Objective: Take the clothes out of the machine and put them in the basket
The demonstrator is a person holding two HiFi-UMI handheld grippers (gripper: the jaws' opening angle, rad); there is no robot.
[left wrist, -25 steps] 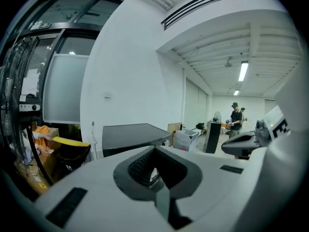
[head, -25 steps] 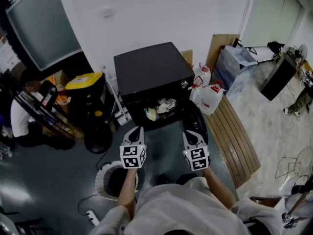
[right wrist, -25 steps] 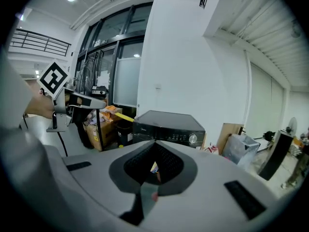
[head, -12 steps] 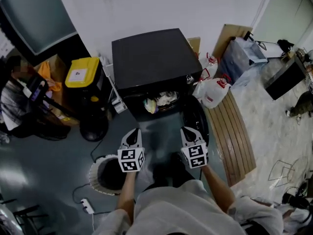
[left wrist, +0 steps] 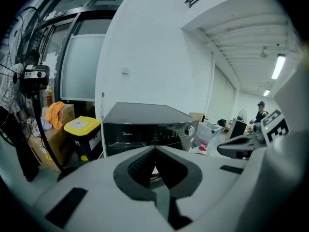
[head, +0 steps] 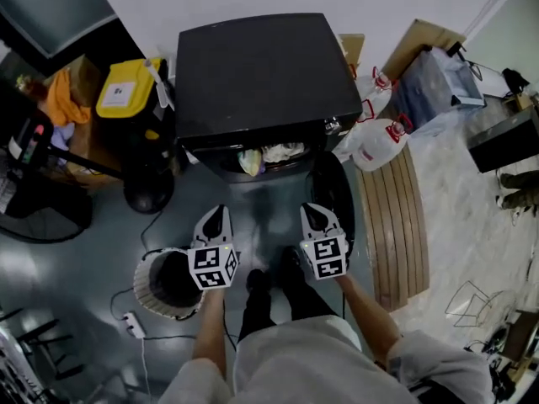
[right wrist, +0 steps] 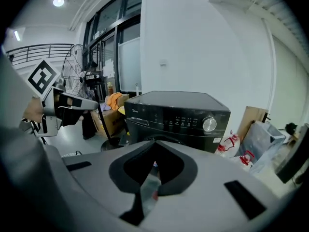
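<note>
Both grippers are held out ahead of the person, side by side and apart, with their tips toward the washing machine [head: 261, 74] at 12 o'clock. The left gripper [head: 217, 213] has its jaws closed tip to tip with nothing between them; its own view shows only a small dark hollow behind the meeting tips. The right gripper [head: 310, 211] is closed and empty in the same way.

The clothes [head: 271, 152] lie in the machine's mouth, at 12 o'clock from the gap between the grippers. From above only a pale bundle and a yellowish piece peep out under the front edge of the top; the rest of the drum is hidden. In both gripper views the jaws cover nearly all of the opening.

The door [head: 333, 199] hangs open at 1 o'clock from the right gripper, dark on a dark floor and hard to outline. The basket [head: 141, 283] stands on the floor at 8 o'clock from the left gripper. That gripper's marker cube covers part of its rim, and its inside is too dark to read. Jugs [head: 381, 141] sit at 2 o'clock and a yellow-lidded bin [head: 128, 89] at 10 o'clock. The person's body is cut off at the bottom edge.
</note>
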